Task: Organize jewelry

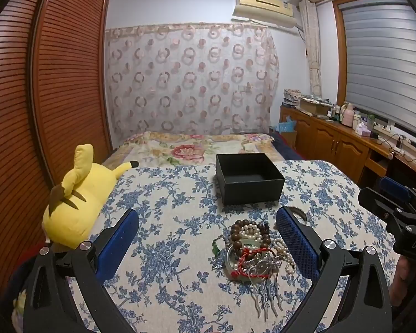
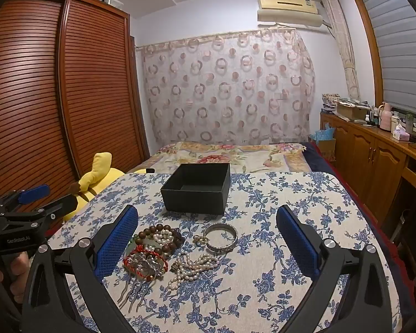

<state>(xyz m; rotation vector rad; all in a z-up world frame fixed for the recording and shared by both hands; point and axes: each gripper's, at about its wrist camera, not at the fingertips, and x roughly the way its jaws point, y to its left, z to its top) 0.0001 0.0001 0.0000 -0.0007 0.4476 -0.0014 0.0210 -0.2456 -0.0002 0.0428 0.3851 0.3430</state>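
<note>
It's a bedroom: slatted wooden wardrobe doors [image 2: 41, 97] down one side, a sheer curtain printed with pink rings [image 1: 191, 80] across the far wall, and a bed in a floral cover [image 1: 197, 145] running up to it. In front stands a table under a cream cloth patterned with blue flowers [image 2: 277, 249], with a yellow plush toy [image 1: 72, 208] slumped at its left edge.

Toward the far end of the cloth sits an open, empty black cardboard box [image 2: 198, 188]. Nearer lies the jewelry, all loose: a tangled heap of brown wooden beads, red cord and metal hairpins [image 2: 148, 252], a string of white pearls [image 2: 194, 266] just beside it, and a silver patterned bangle [image 2: 221, 238] closest to the box.

The left gripper [image 1: 206, 247] hovers over the heap with its blue-padded fingers spread wide, holding nothing. The right gripper [image 2: 206, 247] hangs above the pearls and bangle, equally spread and empty.

Nothing is in the box yet, so I'd say sorting is only starting. The next move likely calls for lowering one gripper onto a single piece. The bangle looks easiest, lying apart, while the heap would need teasing apart first.
</note>
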